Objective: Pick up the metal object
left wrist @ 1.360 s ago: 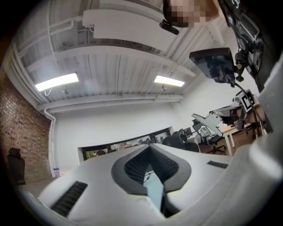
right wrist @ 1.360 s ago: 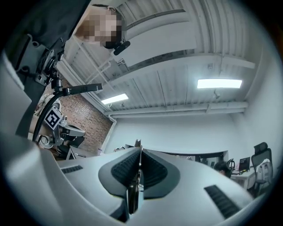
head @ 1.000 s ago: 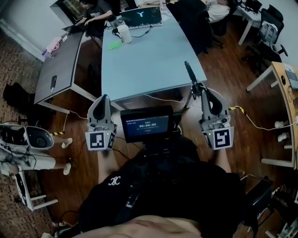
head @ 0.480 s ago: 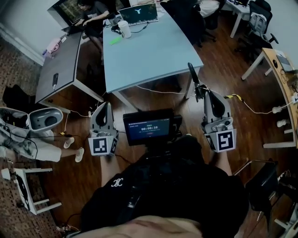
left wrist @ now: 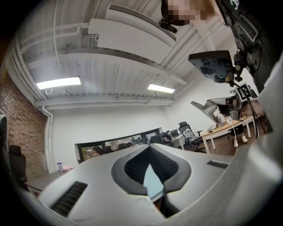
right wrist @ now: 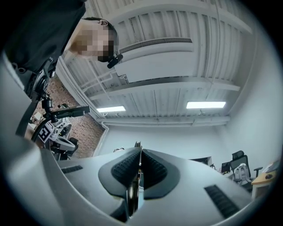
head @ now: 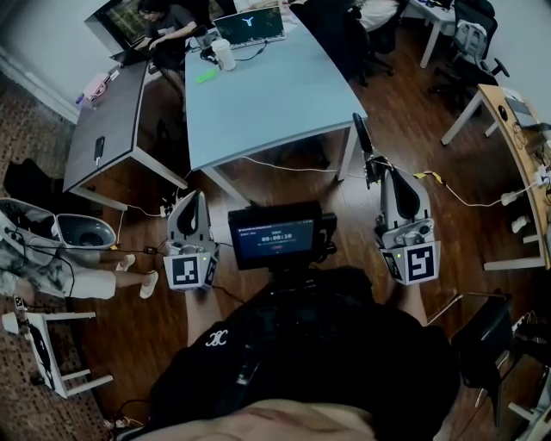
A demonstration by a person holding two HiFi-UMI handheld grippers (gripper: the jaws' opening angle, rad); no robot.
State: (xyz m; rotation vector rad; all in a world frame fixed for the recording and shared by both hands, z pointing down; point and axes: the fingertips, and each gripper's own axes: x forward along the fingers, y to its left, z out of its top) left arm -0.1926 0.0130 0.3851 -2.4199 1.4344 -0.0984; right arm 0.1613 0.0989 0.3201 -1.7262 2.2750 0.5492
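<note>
The metal object (head: 362, 142) is a long dark tool that sticks out forward from my right gripper (head: 385, 170), which is shut on its lower end. In the right gripper view it shows as a thin metal edge (right wrist: 132, 190) pinched between the right gripper's (right wrist: 139, 150) two pads, pointing up toward the ceiling. My left gripper (head: 190, 196) is held level with it at the left, its tips together and nothing between them. The left gripper view shows the left gripper's (left wrist: 149, 148) tips meeting, with a strip of blue table seen behind them. Both grippers hang over the wooden floor.
A light blue table (head: 267, 95) stands ahead with a laptop (head: 250, 24) and a white cup (head: 225, 53) at its far end. A grey desk (head: 112, 121) is at the left, a wooden desk (head: 516, 146) at the right. Cables (head: 456, 198) cross the floor. A small screen (head: 274, 234) sits between the grippers.
The blue table has slid further away and up in the head view. Both grippers keep their places relative to each other, and the right one still holds the metal tool.
</note>
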